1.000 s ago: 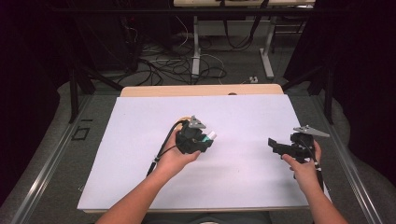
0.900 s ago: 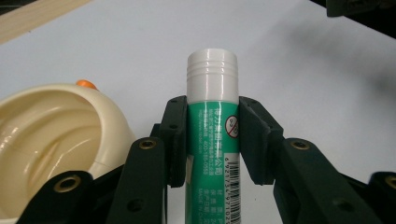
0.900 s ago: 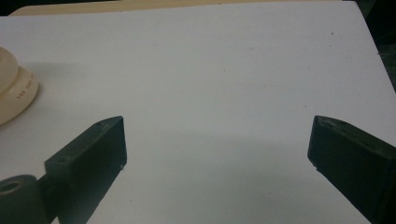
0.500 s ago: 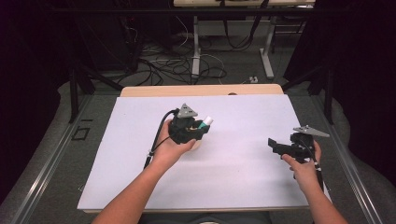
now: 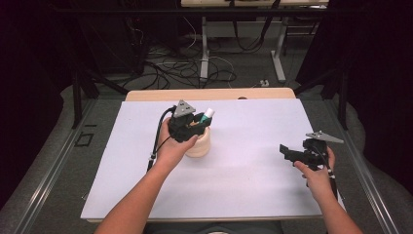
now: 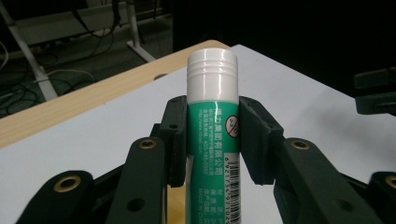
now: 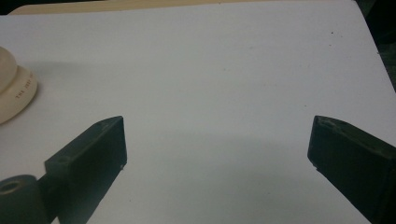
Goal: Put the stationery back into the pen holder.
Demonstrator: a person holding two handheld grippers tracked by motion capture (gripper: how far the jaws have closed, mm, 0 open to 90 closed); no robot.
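Note:
A green glue stick [image 6: 212,135] with a white ribbed cap points away from me, and my left gripper [image 6: 212,140] is shut on its body just below the cap. In the high view the left gripper [image 5: 199,118] holds the glue stick [image 5: 208,113] just above and behind a cream round cup [image 5: 199,145] on the white mat. My right gripper [image 5: 285,150] hovers low at the mat's right side, open and with nothing in it. In the right gripper view the gripper [image 7: 219,140] has its jaws spread wide over bare mat, with the cream cup [image 7: 14,93] at the left edge.
The white mat [image 5: 253,185] covers a wooden table whose edge [image 5: 209,93] shows at the back. Cables and table legs lie on the floor beyond. The right gripper [image 6: 376,91] shows dimly at the right of the left gripper view.
My left gripper has moved up and toward the far side with the glue stick, uncovering the cream cup beneath it. The right gripper has stayed in place.

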